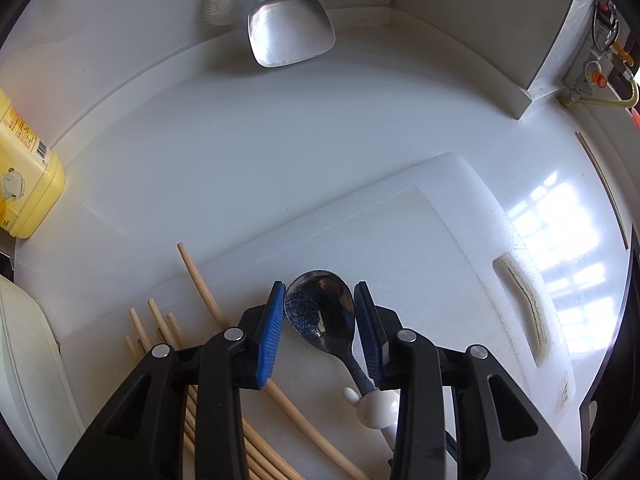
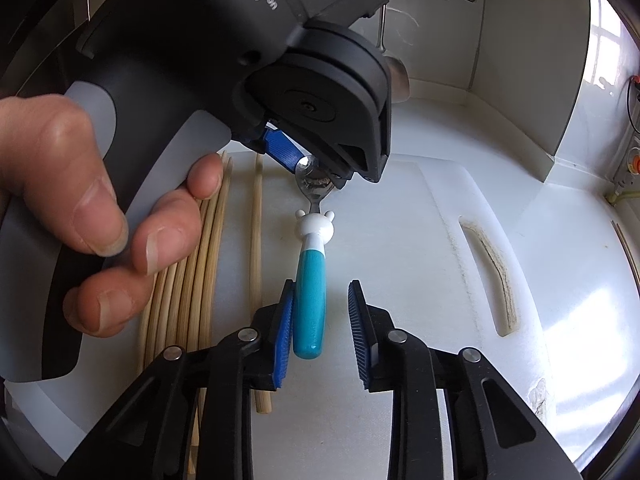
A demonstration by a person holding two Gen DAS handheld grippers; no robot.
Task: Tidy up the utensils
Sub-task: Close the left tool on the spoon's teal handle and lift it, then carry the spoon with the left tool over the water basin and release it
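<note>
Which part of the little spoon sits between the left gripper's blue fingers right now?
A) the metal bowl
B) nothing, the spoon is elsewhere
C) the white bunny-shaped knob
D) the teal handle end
A: in the left wrist view the left gripper has the metal bowl of the spoon between its blue pads, while the teal handle lies between the open fingers of the right gripper.

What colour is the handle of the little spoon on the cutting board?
Teal, with a white animal-head collar above it. The spoon handle shows best in the right wrist view.
</note>
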